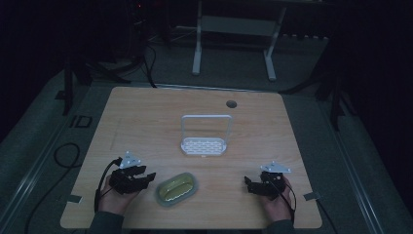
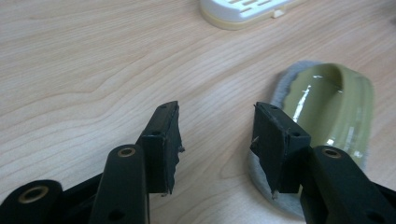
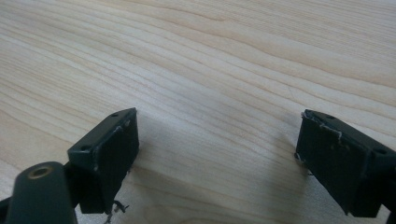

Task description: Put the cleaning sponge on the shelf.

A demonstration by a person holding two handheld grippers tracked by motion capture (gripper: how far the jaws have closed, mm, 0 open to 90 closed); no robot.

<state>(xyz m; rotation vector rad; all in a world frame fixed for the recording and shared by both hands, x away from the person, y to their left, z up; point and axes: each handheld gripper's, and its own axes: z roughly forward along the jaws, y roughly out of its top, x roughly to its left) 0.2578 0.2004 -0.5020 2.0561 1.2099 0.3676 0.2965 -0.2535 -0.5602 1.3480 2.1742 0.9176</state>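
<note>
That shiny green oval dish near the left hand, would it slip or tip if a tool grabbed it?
The glossy olive-green oval dish probably feels slick, given its bright reflections. Low and wide, it seems unlikely to tip. It looks rigid, perhaps glazed ceramic, so possibly breakable.

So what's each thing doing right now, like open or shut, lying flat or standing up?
Left gripper: open, nothing between its jaws, low over the table, just beside the dish.
Right gripper: open, nothing between its jaws, over bare wood.
Green dish: lying flat on the table, right way up, looks empty, not held.
White rack: sitting flat, its handle standing upright, nothing on it.
Table: wooden, with a small round hole near the far edge.
</note>
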